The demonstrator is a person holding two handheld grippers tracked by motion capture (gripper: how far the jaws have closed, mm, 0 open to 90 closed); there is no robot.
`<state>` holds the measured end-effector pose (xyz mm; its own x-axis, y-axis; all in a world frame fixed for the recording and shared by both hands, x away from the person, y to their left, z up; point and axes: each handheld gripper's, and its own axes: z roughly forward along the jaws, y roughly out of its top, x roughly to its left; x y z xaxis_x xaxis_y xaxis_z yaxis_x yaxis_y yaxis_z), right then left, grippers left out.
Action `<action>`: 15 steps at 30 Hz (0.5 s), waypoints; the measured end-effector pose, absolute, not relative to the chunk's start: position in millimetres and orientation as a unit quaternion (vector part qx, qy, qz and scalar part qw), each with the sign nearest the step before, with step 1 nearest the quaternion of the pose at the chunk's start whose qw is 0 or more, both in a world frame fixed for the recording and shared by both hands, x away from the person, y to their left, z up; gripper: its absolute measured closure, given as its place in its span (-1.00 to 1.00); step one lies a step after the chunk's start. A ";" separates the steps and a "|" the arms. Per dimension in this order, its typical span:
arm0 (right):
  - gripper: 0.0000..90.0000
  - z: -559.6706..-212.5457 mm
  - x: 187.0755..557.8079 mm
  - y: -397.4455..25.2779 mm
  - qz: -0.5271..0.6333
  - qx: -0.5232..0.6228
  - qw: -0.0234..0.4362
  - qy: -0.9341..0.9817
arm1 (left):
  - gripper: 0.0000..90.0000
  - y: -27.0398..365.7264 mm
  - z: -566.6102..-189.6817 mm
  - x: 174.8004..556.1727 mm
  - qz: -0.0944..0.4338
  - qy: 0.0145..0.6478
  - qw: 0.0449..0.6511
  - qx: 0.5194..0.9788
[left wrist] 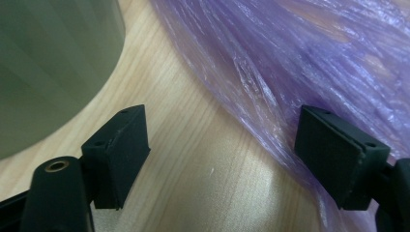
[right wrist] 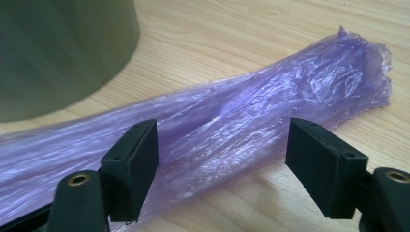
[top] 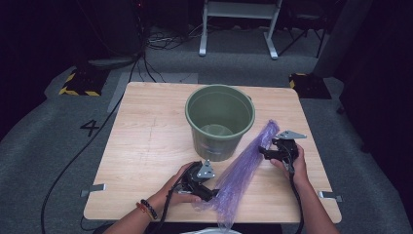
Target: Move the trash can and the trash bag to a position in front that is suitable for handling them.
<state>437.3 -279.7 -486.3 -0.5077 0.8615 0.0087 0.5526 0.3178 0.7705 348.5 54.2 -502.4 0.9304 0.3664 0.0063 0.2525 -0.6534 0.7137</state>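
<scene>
Bag: I've got the purple plastic bag (top: 243, 170) stretched long across the table (top: 146, 146), slanting from beside the bucket (top: 220, 119) down over the near edge.
Right gripper (top: 265, 150): jaws apart, straddling the bag near its far end; my right gripper view shows that ruffled end (right wrist: 367, 53) lying flat on wood.
Left gripper (top: 212, 195): jaws apart, one pad (left wrist: 338, 154) against the bag's edge, the other on bare wood.
Bucket: green, upright, just beside the bag; its wall fills a corner of both gripper views.
Room: wide bare tabletop to the left; right edge near my right hand (top: 297, 165).
</scene>
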 end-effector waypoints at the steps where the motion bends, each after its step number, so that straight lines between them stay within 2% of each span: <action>1: -0.38 -486.3 437.3 -279.7 0.372 0.451 0.208 0.785 | -0.57 54.0 -502.2 347.7 0.083 0.163 0.381 0.906; 6: -0.35 -492.6 443.0 -278.1 0.362 0.452 0.204 0.790 | -0.62 59.0 -494.5 343.3 0.099 0.157 0.390 0.902; 7: -0.32 -493.5 444.0 -277.7 0.358 0.452 0.208 0.790 | -0.58 62.7 -487.9 339.5 0.130 0.153 0.396 0.896; 9: -0.32 -494.0 444.2 -277.3 0.355 0.453 0.211 0.790 | -0.57 66.4 -483.7 337.3 0.136 0.152 0.404 0.892; 10: -0.30 -494.8 444.5 -277.2 0.357 0.452 0.206 0.791 | -0.60 75.5 -475.8 334.9 0.136 0.163 0.426 0.880; 15: -0.26 -498.0 446.6 -278.3 0.350 0.457 0.203 0.792 | -0.61 97.3 -463.8 336.5 0.157 0.186 0.440 0.865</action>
